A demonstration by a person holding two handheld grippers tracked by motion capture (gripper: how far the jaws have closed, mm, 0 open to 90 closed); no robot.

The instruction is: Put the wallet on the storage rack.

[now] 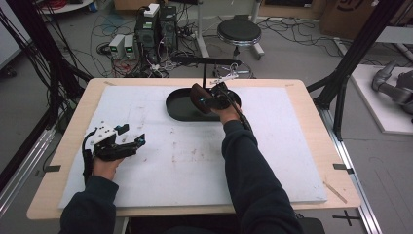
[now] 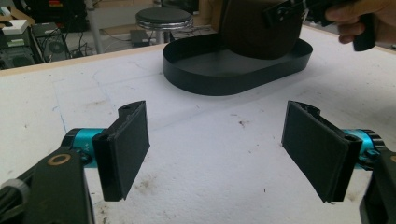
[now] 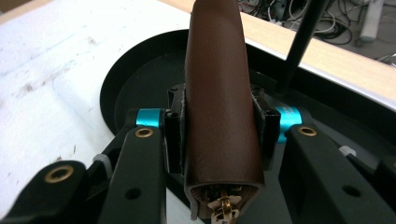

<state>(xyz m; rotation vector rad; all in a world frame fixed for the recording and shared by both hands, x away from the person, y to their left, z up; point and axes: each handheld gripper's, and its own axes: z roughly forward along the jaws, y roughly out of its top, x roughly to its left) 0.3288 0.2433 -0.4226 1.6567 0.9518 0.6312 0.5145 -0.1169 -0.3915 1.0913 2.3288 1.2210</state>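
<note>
Over the tray, high view: the right gripper clasps a brown leather pouch above the black oval tray, which lies toward twelve o'clock on the white mat. The left gripper rests well apart, at about eight o'clock from the tray, so the right hand is plainly the nearer.

Left gripper view: jaws spread wide and bare over the mat; the tray sits at twelve o'clock, the pouch hanging above its right half.

Right gripper view: both pads press the pouch's flanks. Its long axis runs six to twelve o'clock, along the jaws, clasp end at six. The tray floor lies directly beneath, so lowering would probably seat it inside.
</note>
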